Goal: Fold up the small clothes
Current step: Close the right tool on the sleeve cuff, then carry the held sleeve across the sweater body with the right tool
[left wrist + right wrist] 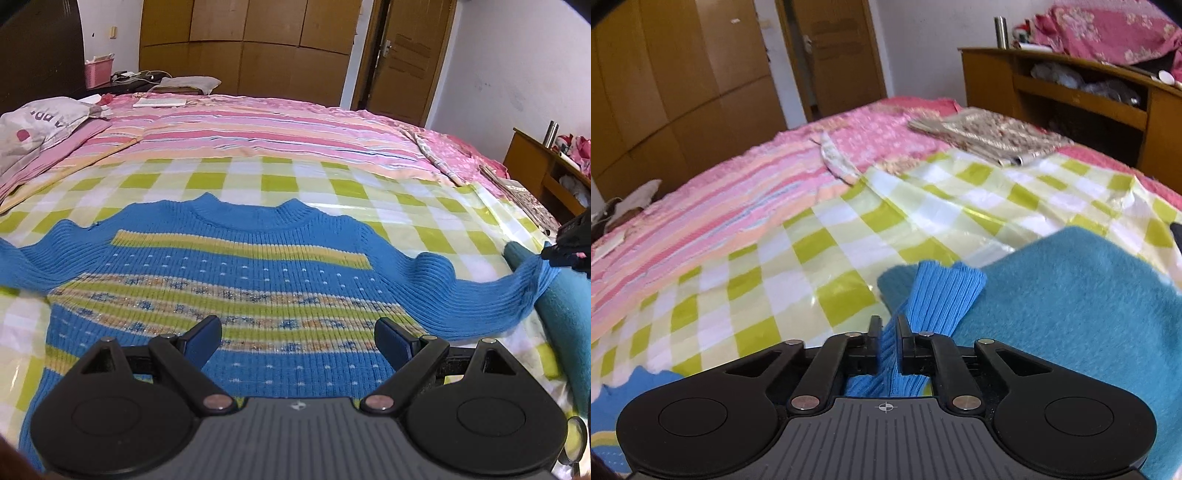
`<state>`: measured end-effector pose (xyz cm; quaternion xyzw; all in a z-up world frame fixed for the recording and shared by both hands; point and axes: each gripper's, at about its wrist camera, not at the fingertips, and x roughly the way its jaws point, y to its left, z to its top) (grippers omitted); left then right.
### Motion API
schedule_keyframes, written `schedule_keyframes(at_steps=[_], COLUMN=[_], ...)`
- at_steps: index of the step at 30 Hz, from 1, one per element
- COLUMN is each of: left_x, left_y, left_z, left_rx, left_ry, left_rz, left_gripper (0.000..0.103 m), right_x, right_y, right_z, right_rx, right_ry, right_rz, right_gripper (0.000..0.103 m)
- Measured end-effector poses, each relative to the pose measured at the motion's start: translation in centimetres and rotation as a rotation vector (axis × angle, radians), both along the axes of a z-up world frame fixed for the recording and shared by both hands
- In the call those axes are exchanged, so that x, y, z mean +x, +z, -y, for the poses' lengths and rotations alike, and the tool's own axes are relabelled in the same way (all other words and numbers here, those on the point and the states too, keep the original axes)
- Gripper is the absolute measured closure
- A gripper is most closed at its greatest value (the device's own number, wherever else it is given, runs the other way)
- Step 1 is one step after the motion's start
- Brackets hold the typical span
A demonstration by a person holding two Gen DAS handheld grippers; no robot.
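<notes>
The sweater (236, 280) lies flat and face up in the middle of the checked sheet (332, 184) on the bed, with both sleeves spread out to the sides. No fold has been made yet. The right gripper (886, 332) is clenched on the cuff of the right sleeve (942, 291), near the sheet's right edge, where a teal cloth (1071, 314) lies under it. The left gripper (297, 338) hangs over the sweater's body with its fingers wide apart and holding nothing. Both sleeves and the body are left to fold.
</notes>
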<state>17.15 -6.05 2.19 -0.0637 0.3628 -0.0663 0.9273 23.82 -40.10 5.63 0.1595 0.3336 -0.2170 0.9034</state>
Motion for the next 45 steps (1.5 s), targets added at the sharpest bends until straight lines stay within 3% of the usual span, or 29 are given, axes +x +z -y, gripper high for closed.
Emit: schedule_keyframes(at_steps=[2, 4, 10, 12, 14, 17, 22, 27, 32, 38, 45], left_x=[0.3, 0.4, 0.3, 0.1, -0.2, -0.9, -1.9, -3.0, -4.2, -6.0, -6.5], left_y=[-0.1, -0.3, -1.2, -1.3, -1.3, -1.1, -0.6, 0.1, 0.3, -0.5, -1.2], left_z=[-0.1, -0.3, -0.9, -1.2, -1.6, -2.7, -5.1, -7.7, -10.7, -14.1, -17.6], left_rx=[-0.003, -0.007, -0.008, -0.003, 0.009, 0.025, 0.020, 0.014, 0.031, 0.069, 0.037], left_ry=[0.001, 0.002, 0.003, 0.003, 0.003, 0.014, 0.054, 0.096, 0.142, 0.203, 0.259], left_rz=[-0.002, -0.005, -0.028, -0.033, -0.026, -0.014, 0.013, 0.044, 0.061, 0.074, 0.071], left_gripper=[0.009, 0.008, 0.008, 0.008, 0.008, 0.008, 0.008, 0.008, 0.008, 0.008, 0.008], right_x=[0.7, 1.3, 2.6, 2.9, 3.0, 2.4, 0.8, 0.0, 0.7, 2.2, 2.1], right_y=[-0.6, -1.1, -2.3, -2.7, -2.8, -2.5, -0.2, 2.6, 3.5, 1.1, -3.1], right_z=[0.1, 0.3, 0.4, 0.1, 0.0, 0.4, -0.9, -6.2, -14.4, -25.3, -35.2], right_rx=[-0.017, -0.042, -0.104, -0.136, -0.160, -0.135, -0.066, 0.006, 0.063, 0.132, 0.148], right_ry=[-0.027, -0.042, -0.049, -0.048, -0.054, -0.048, 0.029, 0.191, 0.392, 0.609, 0.785], right_rz=[-0.032, -0.055, -0.101, -0.116, -0.117, -0.101, -0.005, 0.092, 0.113, 0.085, 0.010], right_gripper=[0.077, 0.069, 0.067, 0.068, 0.084, 0.098, 0.098, 0.098, 0.098, 0.098, 0.098])
